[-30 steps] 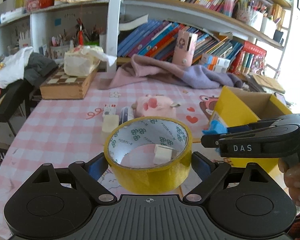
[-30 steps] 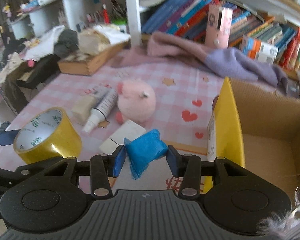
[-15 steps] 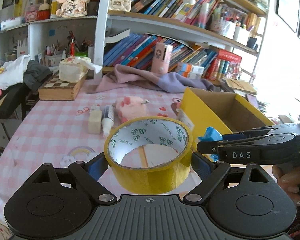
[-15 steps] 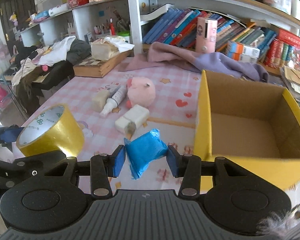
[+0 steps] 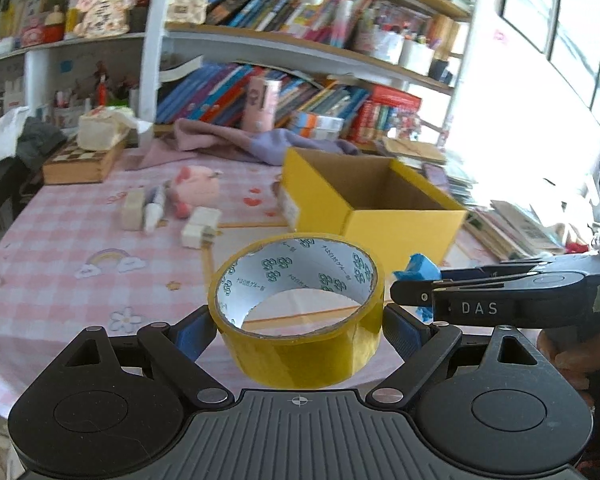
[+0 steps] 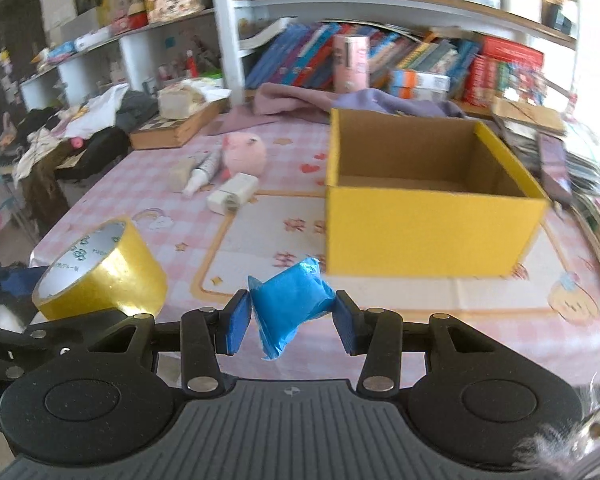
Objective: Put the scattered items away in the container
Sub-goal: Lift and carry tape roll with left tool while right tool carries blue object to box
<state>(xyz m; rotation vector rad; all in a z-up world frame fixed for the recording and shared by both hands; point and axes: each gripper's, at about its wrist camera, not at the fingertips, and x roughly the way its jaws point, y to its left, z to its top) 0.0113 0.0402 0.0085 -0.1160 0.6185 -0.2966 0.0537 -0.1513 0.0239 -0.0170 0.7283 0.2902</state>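
The left tool (image 5: 298,320) grips a yellow tape roll (image 5: 300,316) by its outer sides, jaws spread wide around it, the roll held clear above the near edge of the tabletop (image 5: 60,240) with its hole tilted toward the camera. Just to its right, the right tool (image 6: 288,322) is closed narrow on a crumpled blue packet (image 6: 288,304), also held off the tabletop; in the left view that tool (image 5: 410,292) shows side-on with a hand (image 5: 568,360) below it. Beyond the packet, toward the right edge, stands the yellow box (image 6: 428,228), open at the top, with nothing visible inside. Left of the box, near the middle of the tabletop, lie a white block (image 6: 233,192), a white tube (image 6: 204,170) and a beige block (image 6: 182,172), with a pink plush (image 6: 244,151) just behind them. Farther on, at the far edge, lie a purple cloth (image 6: 300,100) and, at the far left corner, a checkered board (image 6: 176,128). Bookshelves (image 6: 400,60) rise behind.
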